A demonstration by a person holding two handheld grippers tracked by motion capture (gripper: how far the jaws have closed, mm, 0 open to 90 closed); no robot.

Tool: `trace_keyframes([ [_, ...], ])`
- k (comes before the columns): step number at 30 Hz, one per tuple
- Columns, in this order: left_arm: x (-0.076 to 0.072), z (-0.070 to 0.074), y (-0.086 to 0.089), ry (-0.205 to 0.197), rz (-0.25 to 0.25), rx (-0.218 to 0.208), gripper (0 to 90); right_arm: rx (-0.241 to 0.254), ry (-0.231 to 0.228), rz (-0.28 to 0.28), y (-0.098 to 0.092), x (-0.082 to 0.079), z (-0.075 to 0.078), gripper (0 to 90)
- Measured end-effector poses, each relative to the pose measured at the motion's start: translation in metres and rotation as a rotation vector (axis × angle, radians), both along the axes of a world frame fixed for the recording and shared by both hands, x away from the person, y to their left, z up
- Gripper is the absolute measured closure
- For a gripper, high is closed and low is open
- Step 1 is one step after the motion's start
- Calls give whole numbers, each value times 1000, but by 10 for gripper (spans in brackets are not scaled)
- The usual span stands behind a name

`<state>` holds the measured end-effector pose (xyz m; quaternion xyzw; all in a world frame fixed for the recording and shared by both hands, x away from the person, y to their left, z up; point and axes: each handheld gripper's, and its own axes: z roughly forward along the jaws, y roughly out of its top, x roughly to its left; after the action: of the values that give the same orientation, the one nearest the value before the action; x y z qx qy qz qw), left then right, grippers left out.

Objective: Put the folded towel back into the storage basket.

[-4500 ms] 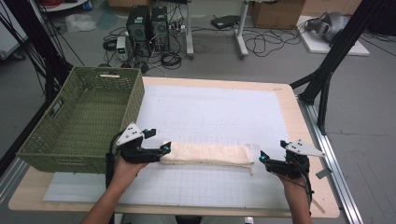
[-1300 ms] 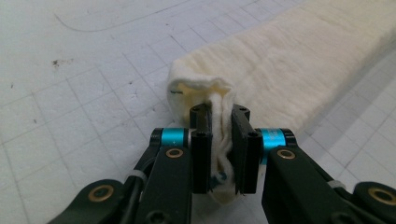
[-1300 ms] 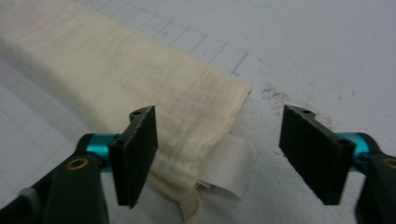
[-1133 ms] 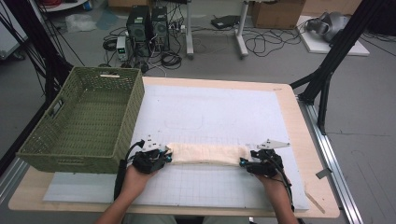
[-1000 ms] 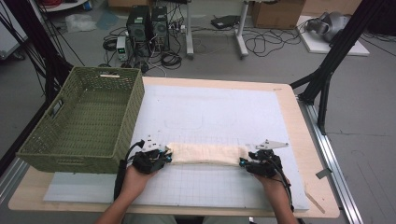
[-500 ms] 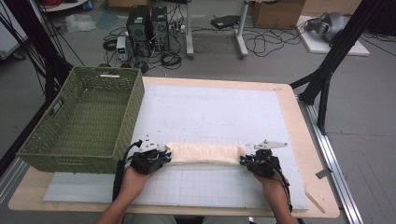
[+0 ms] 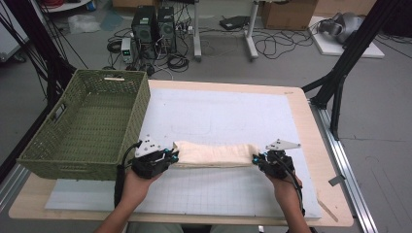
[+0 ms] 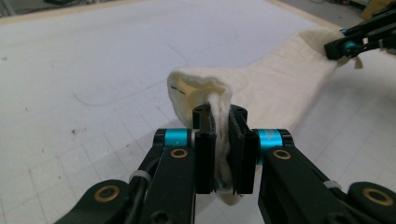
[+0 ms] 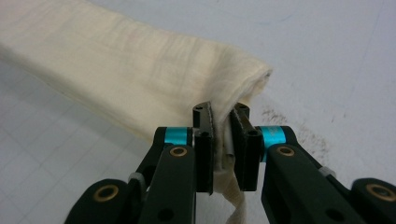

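Left gripper [image 7: 171, 156] has lifted slightly; both jaws pinch the folded cloth [image 7: 216, 154] ends, right gripper [image 7: 256, 159] too.

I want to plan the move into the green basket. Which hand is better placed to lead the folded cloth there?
Probably the left. The left tool grips the cloth end right beside the basket; the right tool holds the far end.

Lab: computer towers [image 7: 153, 24], floor cables [image 7: 272, 46], rig frame [image 7: 340, 73].
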<state>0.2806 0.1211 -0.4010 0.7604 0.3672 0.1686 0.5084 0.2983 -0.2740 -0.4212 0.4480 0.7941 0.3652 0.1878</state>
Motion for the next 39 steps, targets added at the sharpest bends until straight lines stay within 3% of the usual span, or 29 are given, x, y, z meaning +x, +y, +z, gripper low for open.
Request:
trace_keyframes([
  [5, -3, 22, 8, -57, 27, -28, 821, -4, -45, 1, 8, 16, 18, 813],
  [10, -4, 36, 18, -88, 59, -60, 822, -31, -89, 29, 24, 33, 38, 813],
  [18, -9, 59, 39, -142, 115, -97, 822, -34, -146, 64, 48, 55, 62, 813],
  [28, -16, 71, 60, -174, 175, -115, 823, -24, -183, 119, 80, 92, 83, 813],
  [39, -26, 76, 82, -202, 243, -118, 824, -36, -230, 180, 120, 115, 101, 814],
])
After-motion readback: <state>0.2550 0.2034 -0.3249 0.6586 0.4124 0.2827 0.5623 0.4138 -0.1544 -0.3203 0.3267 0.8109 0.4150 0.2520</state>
